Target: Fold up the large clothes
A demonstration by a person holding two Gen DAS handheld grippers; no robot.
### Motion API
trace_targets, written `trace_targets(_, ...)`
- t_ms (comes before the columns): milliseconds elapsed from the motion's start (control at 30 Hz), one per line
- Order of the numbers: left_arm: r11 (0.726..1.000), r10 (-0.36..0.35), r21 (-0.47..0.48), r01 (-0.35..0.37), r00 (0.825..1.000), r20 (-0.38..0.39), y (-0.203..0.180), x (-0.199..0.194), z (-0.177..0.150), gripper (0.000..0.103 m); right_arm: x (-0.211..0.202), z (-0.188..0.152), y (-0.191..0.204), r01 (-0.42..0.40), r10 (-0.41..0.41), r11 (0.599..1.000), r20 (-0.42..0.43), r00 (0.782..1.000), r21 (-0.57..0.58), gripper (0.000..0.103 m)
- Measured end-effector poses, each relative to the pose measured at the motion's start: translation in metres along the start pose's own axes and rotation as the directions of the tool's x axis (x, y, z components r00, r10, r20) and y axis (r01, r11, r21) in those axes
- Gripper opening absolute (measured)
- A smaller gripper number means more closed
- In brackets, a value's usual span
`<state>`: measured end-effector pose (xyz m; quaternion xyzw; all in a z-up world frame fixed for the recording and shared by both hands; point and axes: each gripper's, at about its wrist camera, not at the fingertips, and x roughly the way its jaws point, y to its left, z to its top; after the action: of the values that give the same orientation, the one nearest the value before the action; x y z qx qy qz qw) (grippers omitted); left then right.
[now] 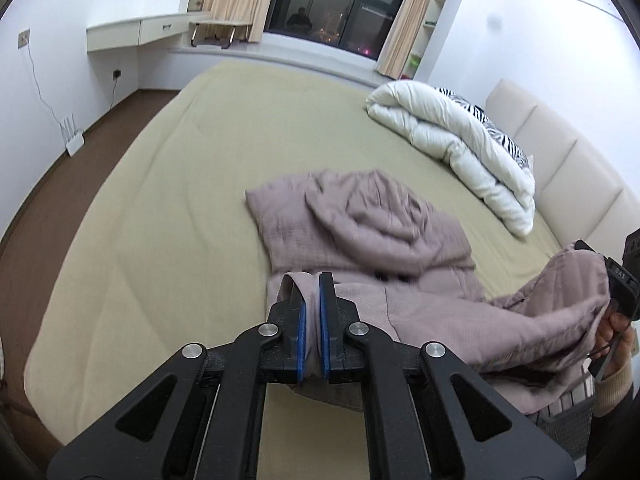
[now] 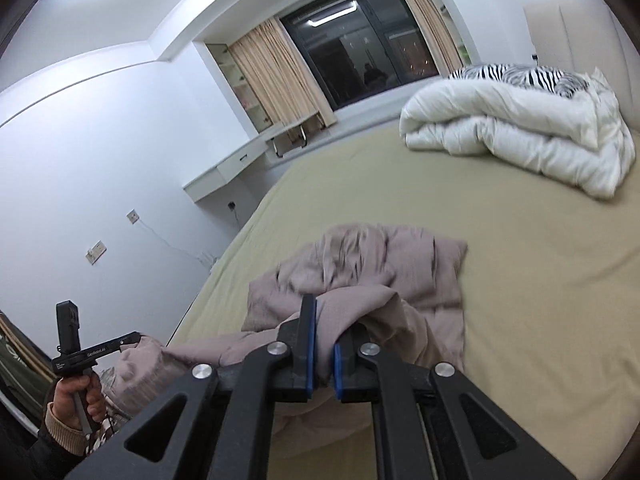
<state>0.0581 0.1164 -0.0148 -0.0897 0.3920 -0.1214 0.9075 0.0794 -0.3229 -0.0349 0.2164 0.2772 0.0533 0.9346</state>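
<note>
A large mauve padded coat [image 1: 360,224] lies crumpled on the olive bed sheet [image 1: 160,208], its hood bunched on top. My left gripper [image 1: 313,280] is shut on a fold of the coat's near edge, lifted off the bed. The right gripper shows at the right edge of that view [image 1: 620,284], with coat fabric draped over it. In the right wrist view the coat [image 2: 400,264] lies ahead, and my right gripper [image 2: 324,320] is shut on a thick bunch of its cloth. The left gripper [image 2: 132,338] shows at lower left, hand-held, gripping the coat.
A folded white duvet [image 1: 460,136] with a zebra-print pillow [image 1: 500,132] sits at the bed's head by the cream headboard [image 1: 568,184]. A wall desk [image 1: 132,32], window and curtains stand beyond the bed. Brown floor [image 1: 80,152] lies to the left.
</note>
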Motion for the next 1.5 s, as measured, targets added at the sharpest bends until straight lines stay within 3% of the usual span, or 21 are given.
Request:
trace_targets(200, 1.000, 0.022, 0.004, -0.022, 0.999, 0.048, 0.000, 0.059, 0.091, 0.004, 0.063, 0.064, -0.018, 0.095, -0.095, 0.995, 0.063, 0.994, 0.006, 0.008)
trace_targets(400, 0.997, 0.067, 0.021, -0.068, 0.997, 0.035, 0.001, 0.155, 0.170, 0.004, 0.141, 0.104, -0.055, 0.201, -0.204, 0.978, 0.062, 0.977, 0.051, 0.008)
trace_targets(533, 0.996, 0.094, -0.006, -0.094, 0.996, 0.011, 0.012, 0.225, 0.205, 0.004, 0.197, 0.122, -0.081, 0.265, -0.268, 0.961, 0.039, 0.963, 0.074, 0.008)
trace_targets(667, 0.994, 0.081, -0.070, -0.086, 0.994, -0.073, 0.036, 0.308, 0.224, 0.005, 0.253, 0.126, -0.110, 0.313, -0.311, 0.944, -0.035, 0.950, 0.104, 0.010)
trace_targets(767, 0.990, 0.052, -0.124, -0.068, 0.990, -0.130, 0.054, 0.351, 0.220, 0.009, 0.299, 0.117, -0.132, 0.373, -0.353, 0.921, -0.159, 0.922, 0.115, 0.040)
trace_targets(800, 0.987, 0.047, -0.145, -0.066, 0.991, -0.129, 0.060, 0.357, 0.218, 0.011, 0.306, 0.113, -0.137, 0.384, -0.360, 0.914, -0.177, 0.916, 0.129, 0.064)
trace_targets(833, 0.985, 0.039, -0.164, -0.059, 0.992, -0.122, 0.067, 0.359, 0.216, 0.015, 0.305, 0.110, -0.139, 0.383, -0.359, 0.911, -0.163, 0.919, 0.150, 0.080)
trace_targets(900, 0.976, 0.048, -0.205, -0.069, 0.993, -0.109, 0.086, 0.358, 0.211, 0.016, 0.292, 0.106, -0.138, 0.368, -0.360, 0.910, -0.077, 0.930, 0.190, 0.095)
trace_targets(933, 0.974, 0.064, -0.211, -0.085, 0.993, -0.103, 0.089, 0.355, 0.208, 0.016, 0.286, 0.105, -0.135, 0.370, -0.366, 0.911, -0.057, 0.929, 0.184, 0.097)
trace_targets(1000, 0.981, 0.081, -0.169, -0.095, 0.993, -0.083, 0.084, 0.352, 0.200, 0.016, 0.284, 0.102, -0.122, 0.350, -0.339, 0.926, -0.095, 0.936, 0.143, 0.097)
trace_targets(1067, 0.989, 0.086, -0.112, -0.093, 0.994, -0.067, 0.065, 0.348, 0.190, 0.016, 0.292, 0.096, -0.093, 0.278, -0.264, 0.958, -0.162, 0.951, 0.069, 0.093)
trace_targets(1200, 0.997, 0.049, -0.048, -0.052, 0.996, -0.070, 0.028, 0.354, 0.177, 0.016, 0.318, 0.084, -0.013, 0.223, -0.256, 0.960, -0.213, 0.943, -0.168, 0.088)
trace_targets(1267, 0.999, 0.038, -0.013, -0.039, 0.996, -0.083, 0.009, 0.359, 0.168, 0.016, 0.339, 0.075, 0.019, 0.231, -0.299, 0.933, -0.240, 0.924, -0.275, 0.087)
trace_targets(1300, 0.999, 0.033, 0.003, -0.033, 0.996, -0.089, 0.001, 0.366, 0.166, 0.016, 0.352, 0.070, 0.030, 0.261, -0.349, 0.909, -0.252, 0.903, -0.324, 0.086)
trace_targets(1333, 1.000, 0.026, 0.009, -0.026, 0.995, -0.093, -0.006, 0.369, 0.162, 0.016, 0.367, 0.065, 0.035, 0.290, -0.394, 0.890, -0.274, 0.877, -0.351, 0.078)
trace_targets(1400, 1.000, 0.023, 0.010, -0.022, 0.994, -0.109, -0.013, 0.379, 0.156, 0.016, 0.393, 0.056, 0.027, 0.316, -0.429, 0.889, -0.362, 0.827, -0.332, 0.061)
trace_targets(1433, 1.000, 0.021, 0.010, -0.020, 0.993, -0.115, -0.017, 0.380, 0.151, 0.016, 0.403, 0.052, 0.020, 0.320, -0.426, 0.898, -0.407, 0.808, -0.303, 0.059)
trace_targets(1467, 1.000, 0.022, 0.009, -0.021, 0.993, -0.120, -0.023, 0.380, 0.145, 0.016, 0.409, 0.050, 0.015, 0.323, -0.418, 0.904, -0.430, 0.800, -0.279, 0.055)
trace_targets(1500, 1.000, 0.022, 0.006, -0.022, 0.991, -0.129, -0.023, 0.388, 0.144, 0.016, 0.414, 0.050, 0.013, 0.308, -0.400, 0.913, -0.439, 0.804, -0.267, 0.043)
